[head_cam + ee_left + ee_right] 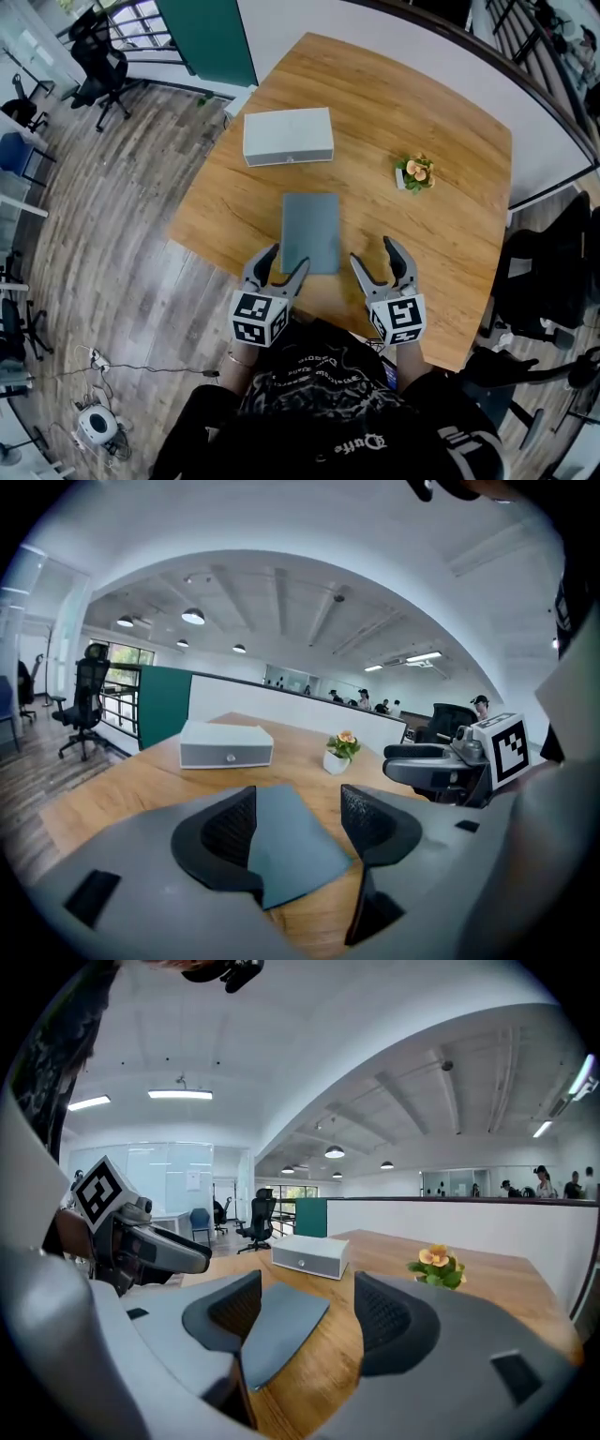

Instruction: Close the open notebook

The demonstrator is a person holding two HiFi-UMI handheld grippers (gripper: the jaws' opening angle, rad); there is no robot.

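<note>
Grey-blue notebook (310, 232) — flat, closed, woodgrain table (450, 187)

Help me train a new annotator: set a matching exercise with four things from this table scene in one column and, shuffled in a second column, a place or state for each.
Column one
1. notebook
2. white box
3. potted flower
4. left gripper

Column two
A. jaws apart, gripping nothing, by the near edge of the table
B. closed, lying flat near the middle of the table
C. on the far side, beyond the notebook
D. toward the right side in the head view

Pairs: 1-B, 2-C, 3-D, 4-A
</note>
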